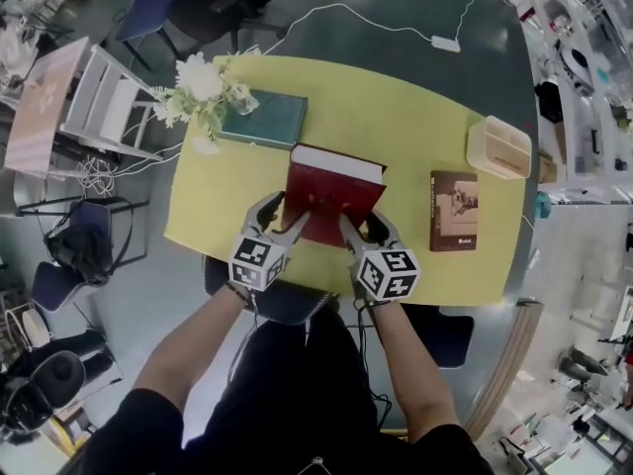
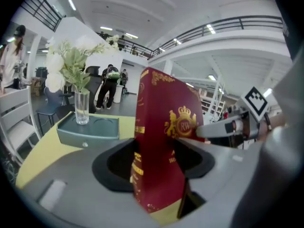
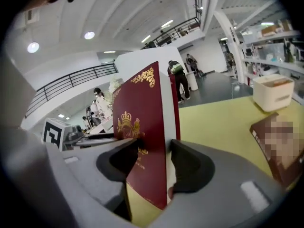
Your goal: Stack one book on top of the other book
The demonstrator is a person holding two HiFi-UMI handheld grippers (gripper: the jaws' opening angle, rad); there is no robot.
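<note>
Evidently stiff and weighty, the thick red hardback book (image 1: 334, 188) near the glass flower vase (image 1: 206, 142) is clamped at both near corners by the left tongs (image 1: 282, 217) and right tongs (image 1: 364, 226).

Worktop (image 1: 415, 107): yellow, rounded corners.
Vase (image 1: 203, 107): white flowers, stands on the teal box (image 1: 269, 119), far left.
Container (image 1: 498, 147): beige, far right edge.
Cable (image 1: 356, 10): white, on the floor.

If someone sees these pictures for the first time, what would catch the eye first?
The red book with a gold crest stands out: the left gripper and the right gripper each hold its near edge in their jaws, tilted above the yellow table. Next come the white flowers by a teal book at the far left, and a brown book lying flat at the right.
</note>
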